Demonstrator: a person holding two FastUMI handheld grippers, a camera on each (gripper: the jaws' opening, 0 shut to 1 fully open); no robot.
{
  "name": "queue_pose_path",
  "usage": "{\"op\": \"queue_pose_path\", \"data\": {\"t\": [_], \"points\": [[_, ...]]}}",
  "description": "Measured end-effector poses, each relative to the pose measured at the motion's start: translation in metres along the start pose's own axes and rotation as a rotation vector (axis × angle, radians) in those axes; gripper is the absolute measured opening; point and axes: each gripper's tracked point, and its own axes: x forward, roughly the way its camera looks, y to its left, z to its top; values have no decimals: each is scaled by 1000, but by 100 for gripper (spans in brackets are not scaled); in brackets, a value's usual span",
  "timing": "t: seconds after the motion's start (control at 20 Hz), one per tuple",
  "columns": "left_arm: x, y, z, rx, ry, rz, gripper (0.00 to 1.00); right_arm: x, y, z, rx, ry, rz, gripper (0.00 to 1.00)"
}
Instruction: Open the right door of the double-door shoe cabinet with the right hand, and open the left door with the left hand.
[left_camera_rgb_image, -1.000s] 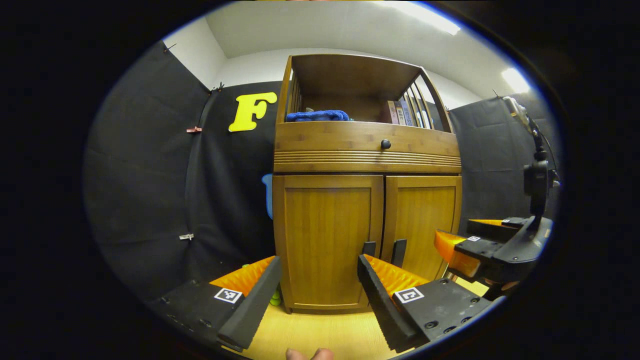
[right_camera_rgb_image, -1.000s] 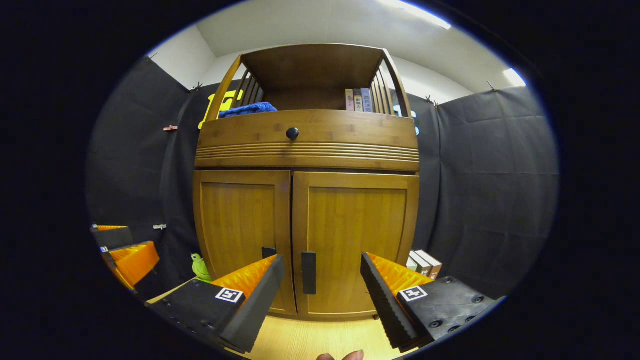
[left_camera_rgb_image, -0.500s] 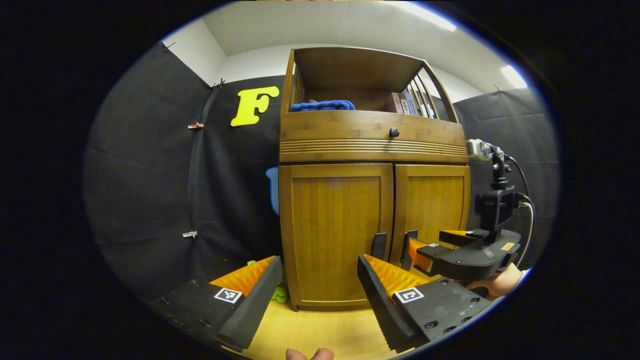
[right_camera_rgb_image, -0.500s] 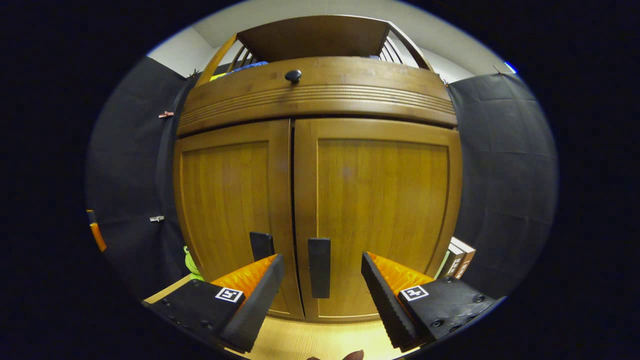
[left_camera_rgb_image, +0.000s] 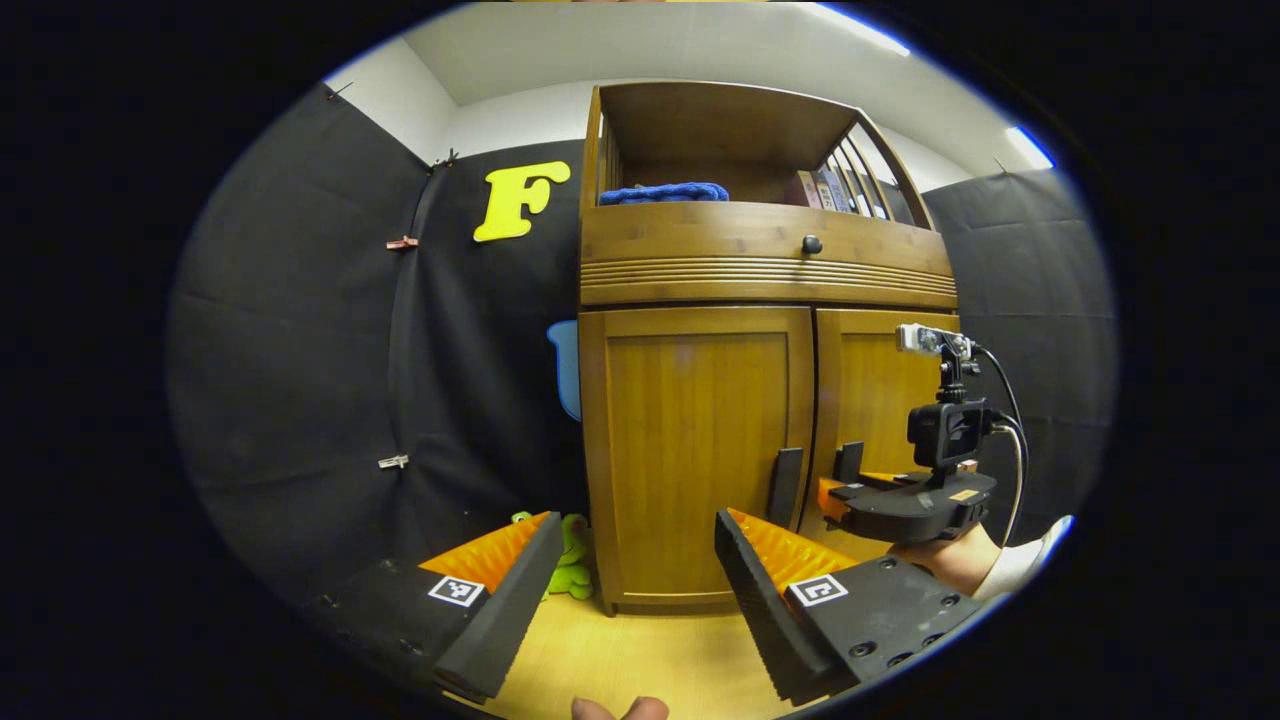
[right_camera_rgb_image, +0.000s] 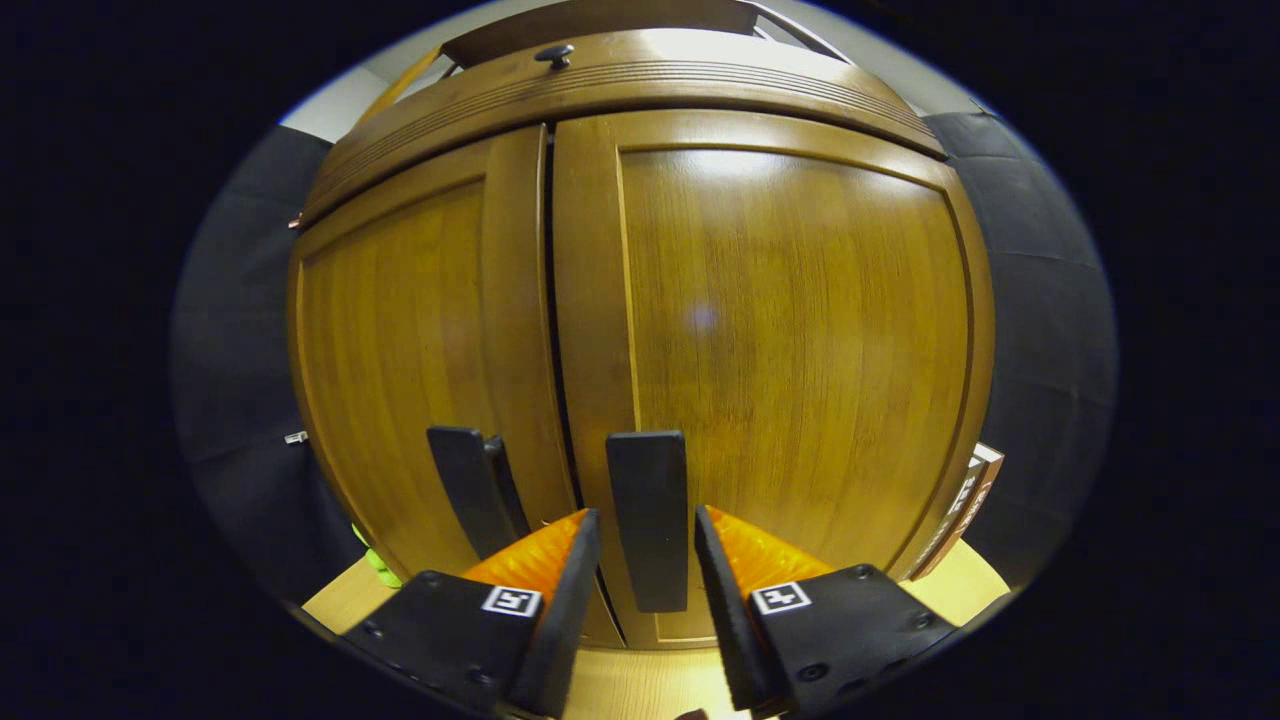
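The wooden shoe cabinet (left_camera_rgb_image: 765, 270) stands with both doors closed. In the left gripper view, my left gripper (left_camera_rgb_image: 637, 522) is open and empty, held back from the left door (left_camera_rgb_image: 700, 440) and its dark handle (left_camera_rgb_image: 785, 487). Farther off, my right gripper (left_camera_rgb_image: 842, 492) is at the right door's handle (left_camera_rgb_image: 851, 462). In the right gripper view, my right gripper (right_camera_rgb_image: 645, 514) has its fingers narrowed on either side of the right door's handle (right_camera_rgb_image: 648, 490). A thin sliver of gap shows on each side. The left door's handle (right_camera_rgb_image: 468, 490) is just to the left.
A green toy frog (left_camera_rgb_image: 570, 565) sits on the wooden floor (left_camera_rgb_image: 640, 650) at the cabinet's left foot. Books (right_camera_rgb_image: 965, 500) lean at its right foot. Above the doors are a drawer knob (left_camera_rgb_image: 811, 244), a blue cloth (left_camera_rgb_image: 665, 192) and shelf books (left_camera_rgb_image: 835, 190). A hand (left_camera_rgb_image: 960, 562) holds the right gripper.
My right gripper has moved in to the right door and narrowed its fingers around the handle. The left gripper has drifted slightly left and stayed open. Both doors remain closed.
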Motion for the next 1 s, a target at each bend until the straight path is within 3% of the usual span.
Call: {"op": "queue_pose_path", "data": {"t": [0.1, 0.2, 0.3, 0.35, 0.45, 1.0], "points": [[1, 6, -2, -1, 7, 12, 95, 2, -3, 0, 12, -1, -14, 37], [1, 9, -1, -9, 7, 18, 92, 6, -3, -2, -2, -1, -2, 41], [0, 8, 1, -17, 2, 18, 95, 5, -3, -2, -42, 2, 5, 27], [-1, 7, 1, -17, -2, 18, 95, 4, -4, -4, -54, 12, 12, 29], [-4, 5, 3, -18, -6, 14, 95, -2, -4, -5, -39, 27, 25, 20], [-39, -11, 14, -48, -30, 5, 92, -89, -30, -10, -9, 45, 69, 23]]}}
